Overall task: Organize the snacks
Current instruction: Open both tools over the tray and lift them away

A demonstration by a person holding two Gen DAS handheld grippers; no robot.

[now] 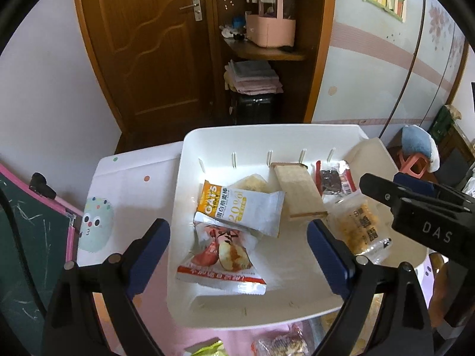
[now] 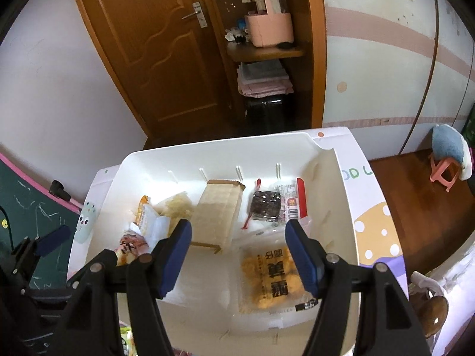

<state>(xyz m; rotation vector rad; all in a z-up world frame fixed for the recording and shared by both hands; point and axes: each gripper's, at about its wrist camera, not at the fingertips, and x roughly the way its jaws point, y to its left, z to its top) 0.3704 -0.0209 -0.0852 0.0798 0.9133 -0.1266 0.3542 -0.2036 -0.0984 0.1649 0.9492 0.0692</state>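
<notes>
Hovering wide and empty, the left gripper [image 1: 237, 255] and right gripper [image 2: 237, 252] are held over the white bin [image 1: 190, 178] at frame centre, where loose snack packets [image 1: 222, 261] could be crushed by a careless descent.

The left gripper [image 1: 239, 262] points steeply down, its jaws spread wide, blue pads [image 1: 148, 259] facing each other with nothing pressed between them. The right gripper [image 2: 239, 262] points down at a like slant, jaws parted less widely, pads [image 2: 175, 262] also gripping nothing. The two grippers hang side by side, close together, each showing at the edge of the other's view.
</notes>
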